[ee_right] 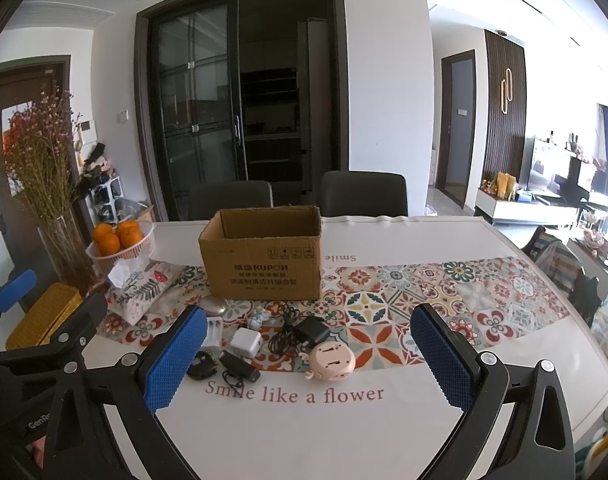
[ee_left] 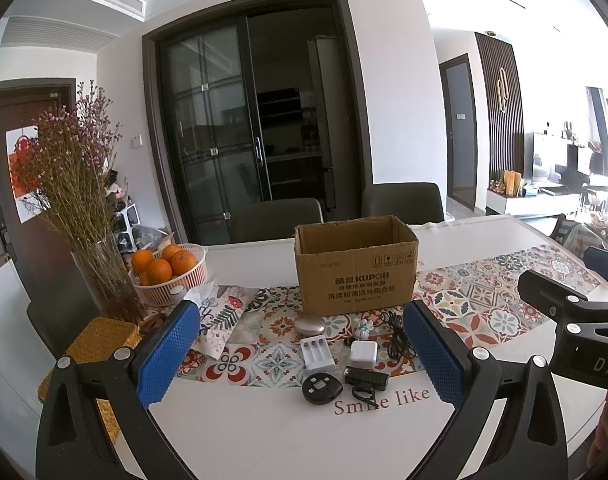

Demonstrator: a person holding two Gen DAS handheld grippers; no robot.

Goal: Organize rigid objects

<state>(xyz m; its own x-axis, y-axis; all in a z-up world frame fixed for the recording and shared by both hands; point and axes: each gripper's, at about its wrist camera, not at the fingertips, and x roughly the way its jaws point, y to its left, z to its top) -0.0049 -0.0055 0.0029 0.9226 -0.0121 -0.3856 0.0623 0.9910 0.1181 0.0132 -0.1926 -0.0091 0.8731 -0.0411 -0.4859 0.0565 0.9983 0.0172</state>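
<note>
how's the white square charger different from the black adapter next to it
The white charger is a compact square block with no cord showing; the black adapter is darker, more irregular in shape, with a black cable bundled against it. The white charger lies left of the black adapter. Both rest on the table in front of the cardboard box.

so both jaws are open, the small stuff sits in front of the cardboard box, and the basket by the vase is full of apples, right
Not apples: the white basket beside the vase holds oranges, clear in the left wrist view. The rest stands: both jaws are open, and the small items lie before the cardboard box.
</note>
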